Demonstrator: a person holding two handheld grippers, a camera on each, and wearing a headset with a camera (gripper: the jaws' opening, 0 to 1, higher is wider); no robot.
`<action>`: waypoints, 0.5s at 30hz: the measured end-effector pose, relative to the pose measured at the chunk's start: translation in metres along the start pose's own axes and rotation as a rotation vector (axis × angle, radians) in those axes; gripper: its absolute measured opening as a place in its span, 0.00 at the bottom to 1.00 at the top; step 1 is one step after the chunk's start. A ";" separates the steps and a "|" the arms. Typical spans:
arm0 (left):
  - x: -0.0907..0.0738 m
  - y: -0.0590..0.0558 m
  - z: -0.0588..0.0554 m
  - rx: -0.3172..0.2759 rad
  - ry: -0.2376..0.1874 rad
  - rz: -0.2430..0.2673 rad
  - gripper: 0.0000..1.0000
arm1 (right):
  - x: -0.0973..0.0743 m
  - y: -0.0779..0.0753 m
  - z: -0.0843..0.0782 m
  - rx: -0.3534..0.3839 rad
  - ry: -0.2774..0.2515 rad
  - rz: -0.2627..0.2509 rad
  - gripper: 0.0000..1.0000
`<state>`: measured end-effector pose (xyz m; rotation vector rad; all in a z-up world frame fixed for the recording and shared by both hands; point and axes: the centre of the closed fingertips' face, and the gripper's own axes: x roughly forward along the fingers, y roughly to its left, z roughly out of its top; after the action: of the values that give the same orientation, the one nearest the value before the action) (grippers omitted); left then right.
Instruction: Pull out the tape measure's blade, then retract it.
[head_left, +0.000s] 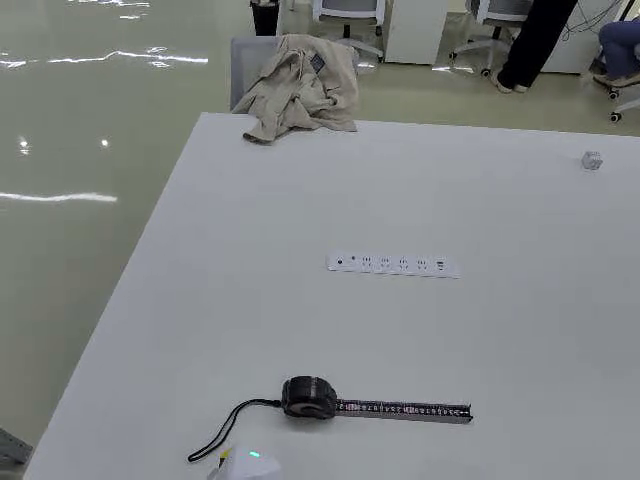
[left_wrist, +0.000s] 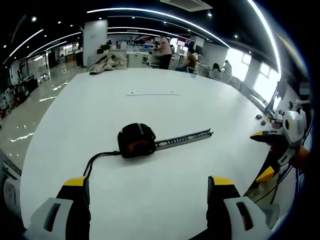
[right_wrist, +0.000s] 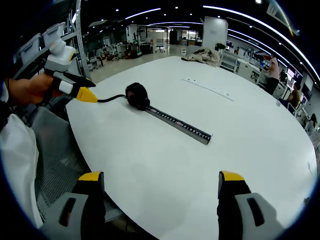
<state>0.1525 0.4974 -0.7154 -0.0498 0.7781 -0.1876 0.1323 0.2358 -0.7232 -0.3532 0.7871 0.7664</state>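
1. Your tape measure (head_left: 309, 397) lies on the white table (head_left: 250, 250), near your edge. Nothing touches it.
2. Its blade (head_left: 405, 410) is already out part way, so the pull looks done. Letting it back in is left.
3. Your left gripper (left_wrist: 147, 185) and right gripper (right_wrist: 161, 177) both have jaws wide apart, holding nothing.
4. Count: one tape measure, one blade, two grippers, one power strip (head_left: 393, 264), one jacket (head_left: 300, 85).

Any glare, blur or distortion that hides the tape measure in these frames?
Head view: bright reflections streak the glossy floor; the tape measure is sharp, with barely any shadow. Left gripper view: fisheye bows the table into a curve. Right gripper view: same bowing, ceiling lights arc; blade marks visible.
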 end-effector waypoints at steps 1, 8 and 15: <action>0.001 0.000 0.001 0.000 -0.002 0.000 0.97 | 0.000 -0.001 0.000 -0.004 0.000 0.002 0.97; 0.014 0.001 0.013 0.007 -0.030 0.016 0.95 | 0.004 -0.007 0.000 -0.068 0.020 0.020 0.97; 0.020 0.004 0.019 -0.021 -0.035 0.037 0.95 | 0.009 -0.013 0.001 -0.148 0.049 0.058 0.96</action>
<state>0.1808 0.4971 -0.7160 -0.0582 0.7461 -0.1430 0.1461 0.2315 -0.7291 -0.4853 0.7914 0.8755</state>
